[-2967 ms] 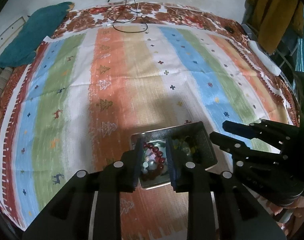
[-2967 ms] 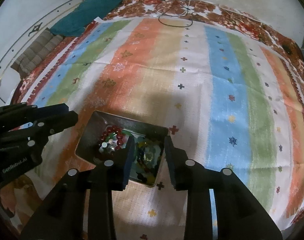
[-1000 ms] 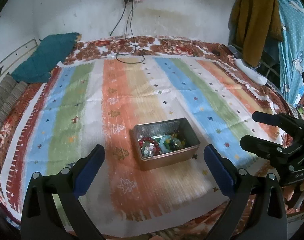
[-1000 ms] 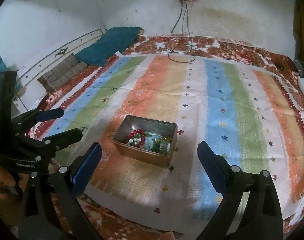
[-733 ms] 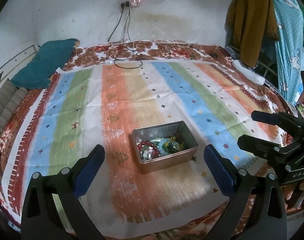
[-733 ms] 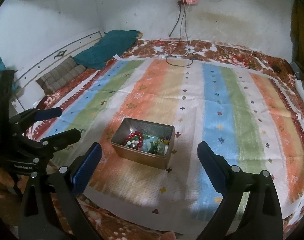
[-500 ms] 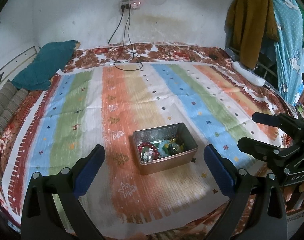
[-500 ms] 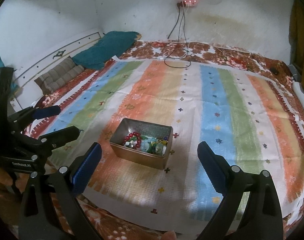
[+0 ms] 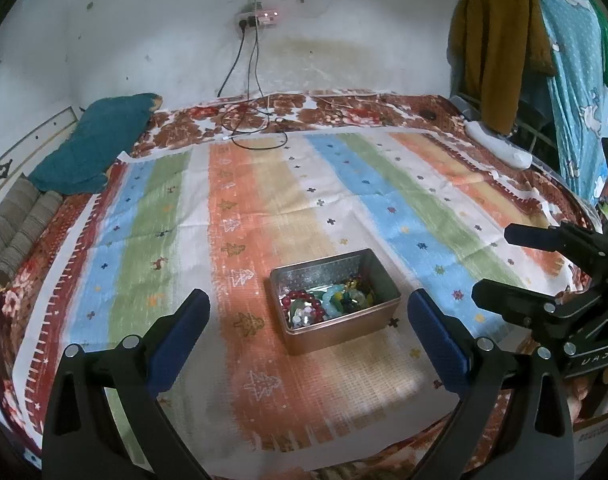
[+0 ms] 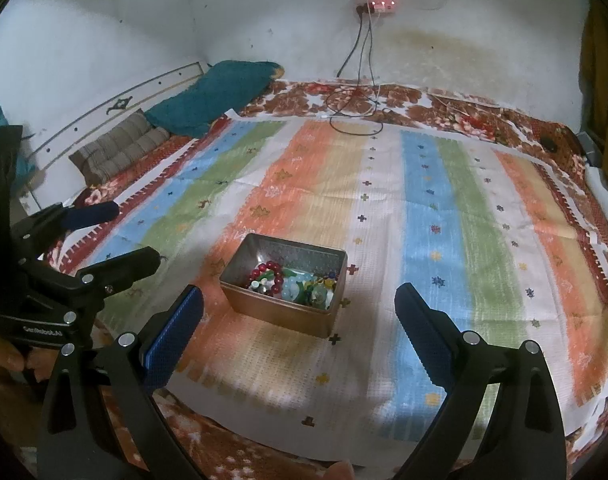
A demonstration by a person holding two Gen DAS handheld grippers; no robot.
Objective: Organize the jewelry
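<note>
A metal tin (image 9: 377, 322) sits on the striped cloth and holds a red bead bracelet (image 9: 304, 305) and mixed green, blue and yellow jewelry (image 9: 345, 295). My left gripper (image 9: 307, 316) is wide open and empty, held back above and in front of the tin. In the right wrist view the tin (image 10: 278, 312) with the red bracelet (image 10: 268, 274) lies ahead, and my right gripper (image 10: 298, 312) is wide open and empty, well short of it. Each gripper shows in the other's view, the right one (image 9: 495, 264) and the left one (image 10: 134, 236).
The striped cloth (image 9: 264, 184) covers a bed. A teal pillow (image 9: 96, 140) and a striped cushion (image 9: 16, 228) lie at the left. Charger cables (image 9: 256, 128) hang from a wall socket at the back. Clothes (image 9: 499, 40) hang at the right, above a white object (image 9: 499, 146).
Both grippers have opened wide and pulled back and up from the tin, where they were closed down close over the jewelry three seconds ago. The tin now looks smaller and farther.
</note>
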